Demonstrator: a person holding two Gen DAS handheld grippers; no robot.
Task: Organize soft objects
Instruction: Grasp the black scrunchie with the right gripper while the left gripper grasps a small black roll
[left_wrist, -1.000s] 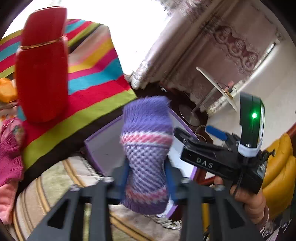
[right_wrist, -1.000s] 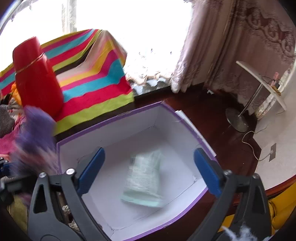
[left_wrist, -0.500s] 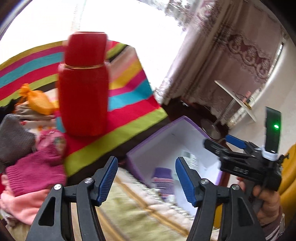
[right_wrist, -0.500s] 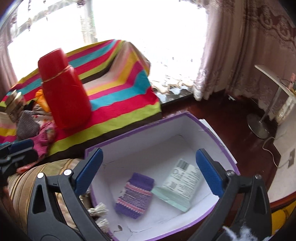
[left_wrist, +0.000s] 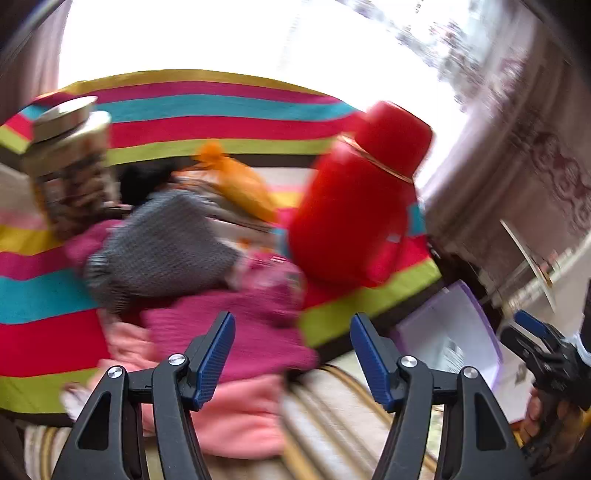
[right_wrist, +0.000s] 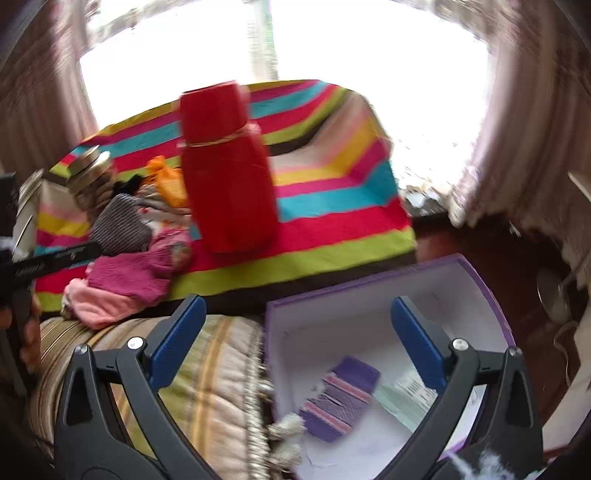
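Note:
My left gripper (left_wrist: 291, 321) is open and empty, pointing down at a pile of soft things on the striped cloth: a magenta knit piece (left_wrist: 240, 332) right ahead of the fingers, a grey knit piece (left_wrist: 162, 247) behind it, pink fleece (left_wrist: 243, 417) below, and an orange pouch (left_wrist: 240, 184) further back. My right gripper (right_wrist: 298, 302) is open and empty above the near-left edge of the purple box (right_wrist: 369, 288). Inside the box lie a purple striped knit piece (right_wrist: 340, 400) and a pale green packet (right_wrist: 410, 397). The same pile (right_wrist: 133, 273) shows at the left of the right wrist view.
A tall red flask (left_wrist: 354, 214) stands on the rainbow-striped cloth (left_wrist: 44, 295) just right of the pile. A lidded jar (left_wrist: 70, 162) stands at the back left. A striped cushion (right_wrist: 207, 369) lies between pile and box. Dark floor and curtains are to the right.
The left gripper let go of the purple knit piece, which now lies in the box, then swung left to the pile. The right gripper's view also swung left, off the box's middle.

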